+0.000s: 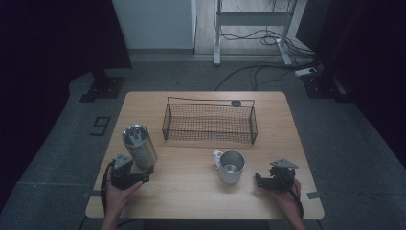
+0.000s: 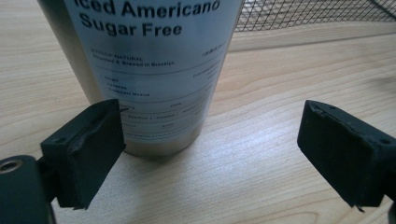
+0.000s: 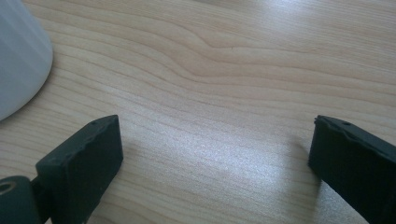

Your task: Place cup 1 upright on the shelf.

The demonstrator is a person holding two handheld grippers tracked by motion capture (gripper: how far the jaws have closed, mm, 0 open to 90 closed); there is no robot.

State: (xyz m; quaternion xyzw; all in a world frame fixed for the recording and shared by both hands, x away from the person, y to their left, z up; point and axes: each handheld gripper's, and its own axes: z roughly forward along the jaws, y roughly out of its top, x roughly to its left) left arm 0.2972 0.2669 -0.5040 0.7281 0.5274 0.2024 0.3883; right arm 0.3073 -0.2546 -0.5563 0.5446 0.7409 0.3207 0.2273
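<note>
- The steel can [image 1: 140, 147] stands upright on the wooden surface [image 1: 191, 196] at the near left, in front of the wire basket [image 1: 209, 120].
- The left tongs [image 1: 139, 176] sit just beside its base, jaws spread and pinching nothing (one pad [image 2: 86, 149] hangs close to the can's foot; I cannot tell if it touches).
- The right tongs [image 1: 258, 179] rest spread over bare wood, near a metal mug [image 1: 230, 166].
- To grip well, I'd centre the can between the pads, low on the body, and close squarely.
- Its long axis runs vertical, lid end up, printed label facing the left tongs.
</note>
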